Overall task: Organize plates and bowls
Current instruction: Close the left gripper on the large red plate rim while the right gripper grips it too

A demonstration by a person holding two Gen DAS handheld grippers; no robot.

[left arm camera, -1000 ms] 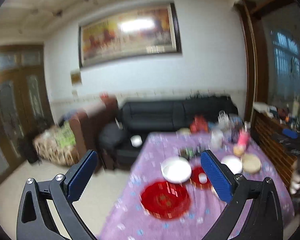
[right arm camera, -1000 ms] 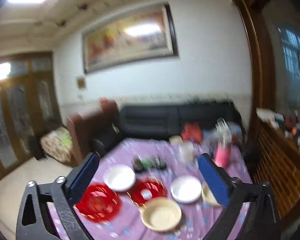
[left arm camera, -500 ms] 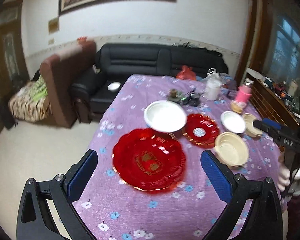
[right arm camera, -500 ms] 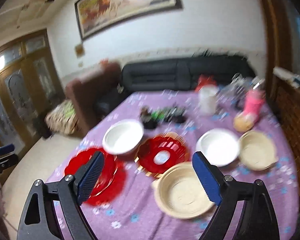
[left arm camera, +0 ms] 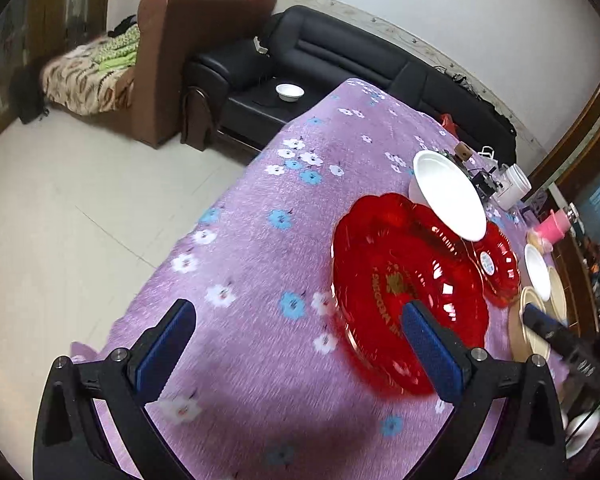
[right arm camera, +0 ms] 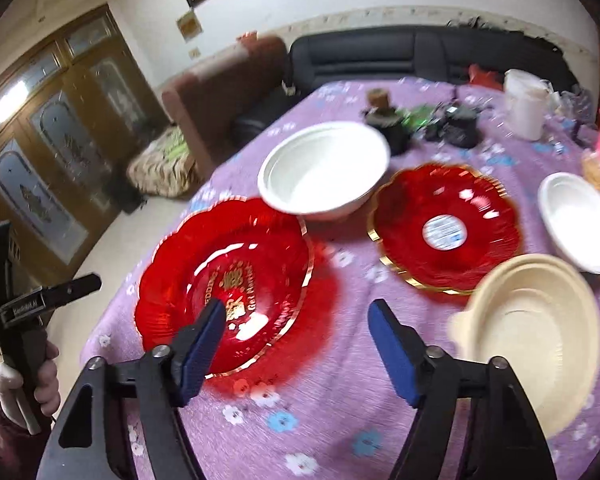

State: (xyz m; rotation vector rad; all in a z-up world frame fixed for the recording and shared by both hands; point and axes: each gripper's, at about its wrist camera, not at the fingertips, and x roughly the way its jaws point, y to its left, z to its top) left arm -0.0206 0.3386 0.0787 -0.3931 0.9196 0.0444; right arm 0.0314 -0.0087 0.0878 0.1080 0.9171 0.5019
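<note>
Both the left gripper (left arm camera: 296, 350) and right gripper (right arm camera: 296, 344) have black frames, silver screws and blue finger pads (right arm camera: 390, 354).

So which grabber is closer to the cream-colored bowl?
Right. The right gripper hovers just beside the cream bowl; the left gripper is across the big red plate from it.

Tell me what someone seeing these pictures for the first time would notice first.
Probably the big red plate with gold lettering, nearest the table's front edge on the purple floral cloth. A second red plate with a round sticker lies to its right, and a white bowl sits behind and between them. A cream bowl lies at front right, just past the open right tool.
</note>
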